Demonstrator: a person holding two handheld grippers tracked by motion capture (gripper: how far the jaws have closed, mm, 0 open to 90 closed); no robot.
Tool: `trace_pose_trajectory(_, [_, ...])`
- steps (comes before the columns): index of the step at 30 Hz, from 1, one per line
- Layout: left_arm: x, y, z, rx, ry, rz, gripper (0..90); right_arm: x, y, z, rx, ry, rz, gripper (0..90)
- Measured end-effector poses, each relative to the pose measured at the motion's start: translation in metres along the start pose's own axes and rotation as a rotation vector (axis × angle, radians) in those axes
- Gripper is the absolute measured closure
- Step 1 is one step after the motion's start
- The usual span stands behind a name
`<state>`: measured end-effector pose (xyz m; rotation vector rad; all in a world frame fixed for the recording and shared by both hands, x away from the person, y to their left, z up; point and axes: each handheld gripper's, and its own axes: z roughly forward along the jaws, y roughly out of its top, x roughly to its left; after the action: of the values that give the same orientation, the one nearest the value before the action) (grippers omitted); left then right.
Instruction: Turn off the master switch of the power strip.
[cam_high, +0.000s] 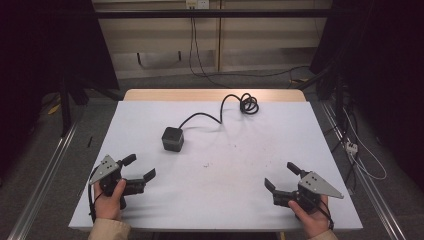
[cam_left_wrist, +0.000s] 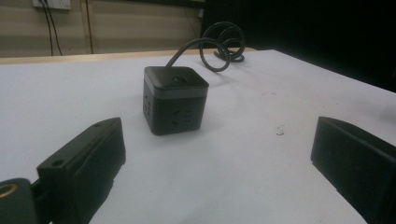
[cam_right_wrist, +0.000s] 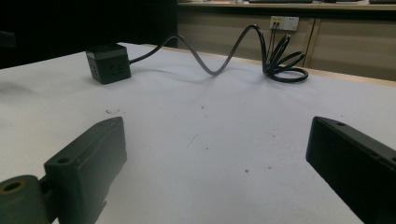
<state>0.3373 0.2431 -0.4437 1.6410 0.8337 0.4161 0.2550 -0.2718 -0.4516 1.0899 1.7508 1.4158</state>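
Cube power socket sitting left of centre on the white table, upright, flat on its base, with outlet slots on the side faces, seen close in the left gripper view and farther off at upper left in the right gripper view. Black cord running from its back toward the far edge, rising in a hump, ending in a loose coil well apart from the cube. Left gripper low near the front left corner, jaws spread wide, nothing between them, aimed at the cube but short of it. Right gripper near the front right, likewise spread wide and holding nothing, well apart from both cube and coil. Judged as the opening step: 2 grippers at rest, approach not begun, cube untouched. Next move likely for the left: forward toward the cube, jaws kept level and wide enough to straddle 2 opposite faces, then closing squarely to avoid a twist. Trailing cord likely to drag, so a slow lift; coil possibly a job for the right
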Motion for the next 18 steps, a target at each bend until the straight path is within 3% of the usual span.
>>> trace_pose_trajectory(18, [0.0026,0.008,0.006,-0.029,0.01,-0.008,2.7,0.0007,0.0008,0.0008,0.003,0.005,-0.004,4.9])
